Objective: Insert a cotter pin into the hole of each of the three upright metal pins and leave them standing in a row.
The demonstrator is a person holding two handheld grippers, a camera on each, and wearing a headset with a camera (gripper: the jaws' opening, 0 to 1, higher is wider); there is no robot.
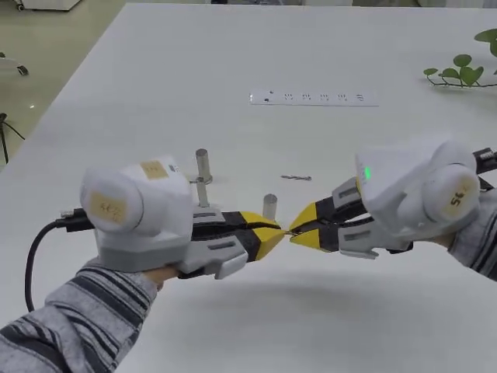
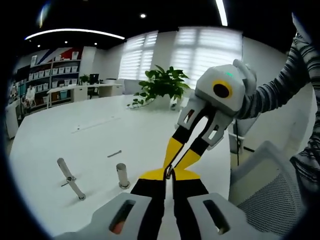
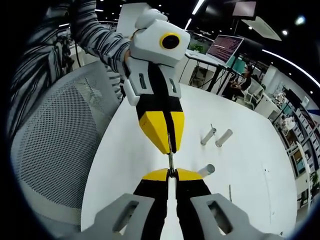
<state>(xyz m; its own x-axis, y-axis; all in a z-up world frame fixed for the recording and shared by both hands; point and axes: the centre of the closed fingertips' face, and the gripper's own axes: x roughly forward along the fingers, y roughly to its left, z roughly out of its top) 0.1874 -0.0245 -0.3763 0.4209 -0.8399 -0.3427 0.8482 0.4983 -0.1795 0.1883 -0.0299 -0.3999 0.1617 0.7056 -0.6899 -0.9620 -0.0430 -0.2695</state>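
The held cotter pin (image 1: 289, 230) hung above the counter (image 1: 194, 78), pinched at both ends. The left gripper (image 1: 273, 232) was closed tight on one end and the right gripper (image 1: 301, 230) was closed tight on the other, tip facing tip. In the right gripper view the cotter pin (image 3: 170, 157) ran as a thin straight line from that gripper's own jaws to the left gripper's yellow tips. Its long axis therefore lay along the line between the two grippers, about level with the counter.

The nearest metal pin (image 1: 269, 206) stood upright on the counter just beyond the meeting tips, slightly to the left gripper's side, and no cotter pin could be made out in it. Its axis crossed the cotter pin's at about a right angle, which should suit a cross-hole, though the hole itself was too small to make out. One gripper would probably have to let go before the free end could be steered in.

Further back stood a second metal pin (image 3: 224, 137) and a third (image 3: 208, 136), and the third seemed to carry a thin cross-piece near its top. A loose cotter pin (image 1: 296, 178) lay flat on the counter behind the nearest pin.
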